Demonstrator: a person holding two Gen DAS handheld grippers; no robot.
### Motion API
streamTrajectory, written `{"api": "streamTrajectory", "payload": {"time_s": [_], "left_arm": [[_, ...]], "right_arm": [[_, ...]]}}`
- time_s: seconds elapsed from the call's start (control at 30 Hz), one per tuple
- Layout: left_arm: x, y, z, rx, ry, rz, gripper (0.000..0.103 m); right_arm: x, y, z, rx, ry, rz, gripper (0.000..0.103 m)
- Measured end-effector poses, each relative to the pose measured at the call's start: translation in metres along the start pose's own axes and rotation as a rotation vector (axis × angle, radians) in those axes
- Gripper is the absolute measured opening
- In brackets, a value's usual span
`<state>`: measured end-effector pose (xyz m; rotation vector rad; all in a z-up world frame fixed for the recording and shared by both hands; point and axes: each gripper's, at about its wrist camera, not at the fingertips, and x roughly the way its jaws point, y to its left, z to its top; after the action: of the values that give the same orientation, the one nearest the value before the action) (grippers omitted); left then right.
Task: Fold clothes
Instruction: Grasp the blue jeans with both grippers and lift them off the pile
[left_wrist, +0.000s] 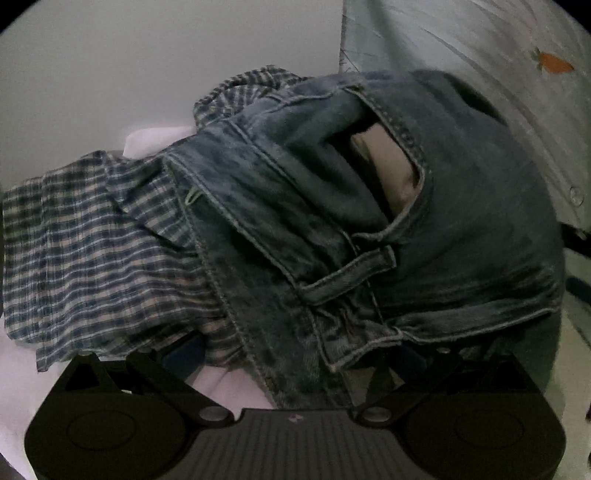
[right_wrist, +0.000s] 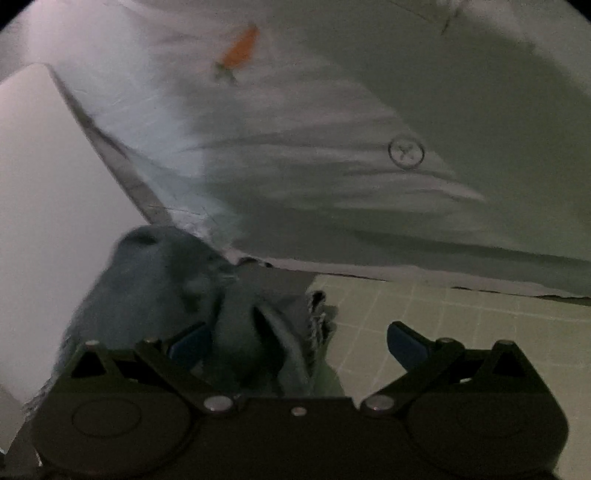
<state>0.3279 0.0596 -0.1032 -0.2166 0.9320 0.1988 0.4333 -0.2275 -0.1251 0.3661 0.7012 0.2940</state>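
The left gripper (left_wrist: 295, 354) has its jaws spread wide, and the waistband of the blue jeans (left_wrist: 369, 206) is bunched between and over them, hiding most of both fingers; whether the denim is pinched cannot be told. Left of the jeans lies a plaid shirt (left_wrist: 92, 236), partly tucked beneath them on a white surface (left_wrist: 229, 391). The right gripper (right_wrist: 295, 347) also stands wide apart, its left finger (right_wrist: 188, 347) pressed against a fold of the jeans (right_wrist: 159, 280), its right finger (right_wrist: 406, 343) bare over a green gridded mat (right_wrist: 461, 325). Beyond hangs a pale shirt (right_wrist: 332, 129) with a button (right_wrist: 405, 150) and an orange carrot motif (right_wrist: 240, 48), blurred.
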Motion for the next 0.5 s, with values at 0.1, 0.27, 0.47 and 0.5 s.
{"api": "streamTrajectory", "payload": {"time_s": [0.1, 0.27, 0.47, 0.5], "left_arm": [[-0.002, -0.007, -0.004, 0.005, -0.017, 0.031, 0.096], [-0.009, -0.014, -0.01, 0.004, -0.038, 0.054, 0.079], [-0.031, -0.013, -0.016, -0.01, -0.065, 0.049, 0.036], [-0.037, -0.012, -0.018, -0.019, -0.07, 0.039, 0.03]], "right_arm": [[0.027, -0.001, 0.0, -0.007, 0.07, 0.075, 0.097], [0.065, -0.012, -0.012, 0.228, 0.249, 0.29, 0.064], [0.005, 0.017, -0.021, 0.119, 0.085, 0.341, 0.022], [-0.008, 0.019, -0.022, 0.125, 0.059, 0.352, 0.021]]}}
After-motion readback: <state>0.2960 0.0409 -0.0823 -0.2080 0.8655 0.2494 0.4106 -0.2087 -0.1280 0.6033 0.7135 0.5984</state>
